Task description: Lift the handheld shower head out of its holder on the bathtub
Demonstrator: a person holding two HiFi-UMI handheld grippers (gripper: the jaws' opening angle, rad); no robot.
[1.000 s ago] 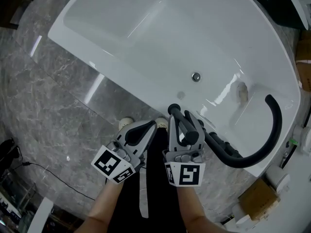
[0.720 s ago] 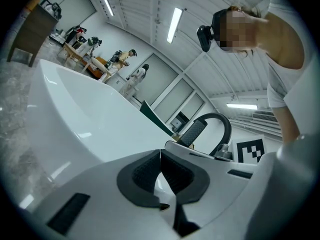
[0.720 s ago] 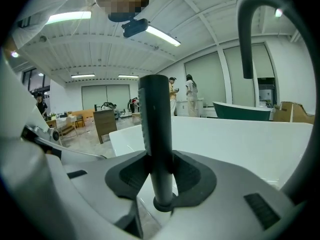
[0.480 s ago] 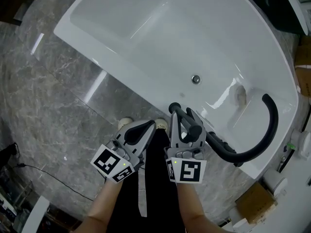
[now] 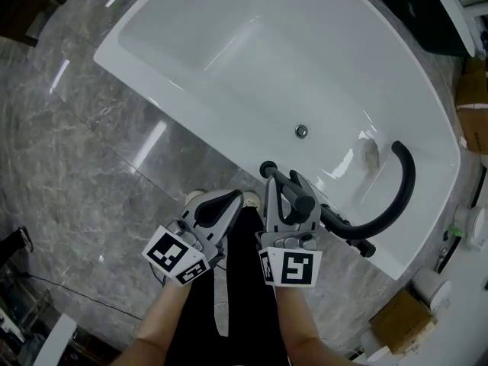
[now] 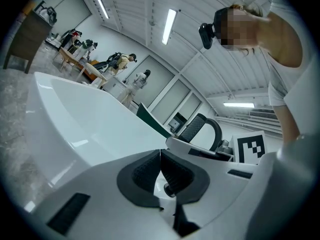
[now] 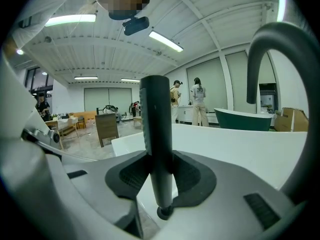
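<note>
The left gripper [image 5: 226, 199] holds its fingers together beside the right gripper [image 5: 288, 195], fingers clamped on the shower head [image 7: 156, 134].

The pale grey plastic left gripper [image 5: 231, 198] and right gripper [image 5: 280, 183] have black ribbed pads [image 6: 143, 170] and white cubes [image 5: 177, 256] with black square markers. Black clothing [image 5: 252, 319] fills the lower centre. A white sleeve [image 6: 300, 99] shows at far right.
</note>
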